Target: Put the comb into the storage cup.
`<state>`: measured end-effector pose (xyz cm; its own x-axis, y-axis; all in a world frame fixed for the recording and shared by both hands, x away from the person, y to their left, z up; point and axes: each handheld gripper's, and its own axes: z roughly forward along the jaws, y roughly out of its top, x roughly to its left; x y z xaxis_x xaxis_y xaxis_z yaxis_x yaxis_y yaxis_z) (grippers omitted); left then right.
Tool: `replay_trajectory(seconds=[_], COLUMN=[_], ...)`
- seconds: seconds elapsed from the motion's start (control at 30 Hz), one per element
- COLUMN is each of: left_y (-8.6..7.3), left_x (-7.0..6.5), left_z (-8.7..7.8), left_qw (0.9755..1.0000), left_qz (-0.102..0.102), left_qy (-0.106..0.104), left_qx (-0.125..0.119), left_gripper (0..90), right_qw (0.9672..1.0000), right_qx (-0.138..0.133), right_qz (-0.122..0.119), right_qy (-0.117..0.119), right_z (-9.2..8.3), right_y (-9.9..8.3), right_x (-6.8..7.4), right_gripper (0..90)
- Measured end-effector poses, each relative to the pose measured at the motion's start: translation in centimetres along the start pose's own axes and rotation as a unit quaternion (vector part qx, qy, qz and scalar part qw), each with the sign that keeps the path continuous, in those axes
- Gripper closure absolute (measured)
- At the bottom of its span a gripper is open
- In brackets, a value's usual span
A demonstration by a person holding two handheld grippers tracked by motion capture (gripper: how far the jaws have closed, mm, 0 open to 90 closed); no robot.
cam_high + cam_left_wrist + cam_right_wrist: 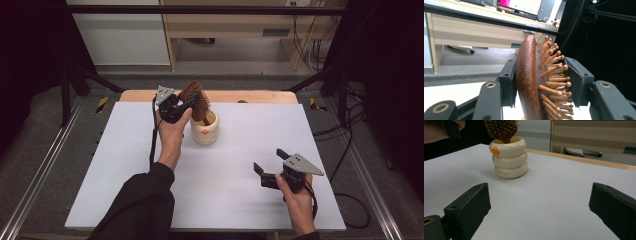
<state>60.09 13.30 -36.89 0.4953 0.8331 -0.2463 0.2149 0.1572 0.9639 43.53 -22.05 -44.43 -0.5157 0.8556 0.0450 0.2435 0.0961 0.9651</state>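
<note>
left gripper (189, 104): I've got it clamped on the head of the hairbrush (196, 100), one jaw flat on the smooth wooden back, the other pushed into the bristles. Jaws sit about half closed, because the brush head fills the gap.

hairbrush: head up and leaning a bit, lower end down inside the cup (204, 128). From the left gripper view I see the dark red-brown back (526, 80) on one side and the wooden pins on the other.

cup: cream-coloured, looks like three stacked rings, with a small orange mark on the front (495, 150). It's standing upright on the surface (220, 170), toward the far edge, a little left of the middle.

left hand (172, 131): wraps the gripper body, dark sleeve coming in from the near edge.

right gripper (270, 163): jaws wide apart, holding nothing. In its own view the pads (469, 206) sit low over bare surface, pointed at the cup from well away.

right hand (295, 192): near the right part of the near edge, well apart from the cup.

surface: plain white sheet, wooden strip showing along the far edge.
</note>
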Motion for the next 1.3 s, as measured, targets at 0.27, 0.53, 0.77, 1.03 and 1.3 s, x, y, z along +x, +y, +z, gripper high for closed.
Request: replay_trajectory(seconds=[0.27,0.53,0.77,1.03,1.3], left_y=[-0.1,-0.2,-0.2,-0.4,-0.4], left_x=[0.4,0.8,1.3,1.7,1.8], left_z=[-0.1,-0.3,-0.3,-0.5,-0.5], left_qw=[1.0000,0.9999,0.9998,0.9997,0.9996], left_qz=[-0.005,-0.011,-0.018,-0.021,-0.023], left_qy=[0.004,0.008,0.010,0.014,0.013], left_qx=[0.000,0.002,0.003,0.002,0.001], left_gripper=[47.0,46.5,46.2,45.9,45.8], right_qw=[1.0000,1.0000,1.0000,1.0000,1.0000], right_qx=[0.001,0.001,0.001,0.000,0.001], right_qz=[0.000,0.000,0.002,0.002,0.005], right_qy=[-0.001,0.000,-0.001,-0.001,-0.001], right_z=[0.0,0.1,0.1,0.0,0.1], right_y=[0.0,0.0,0.0,0.0,0.0], right_x=[0.0,0.0,0.0,-0.1,0.0], right_gripper=[3.9,3.8,3.8,3.7,3.7])
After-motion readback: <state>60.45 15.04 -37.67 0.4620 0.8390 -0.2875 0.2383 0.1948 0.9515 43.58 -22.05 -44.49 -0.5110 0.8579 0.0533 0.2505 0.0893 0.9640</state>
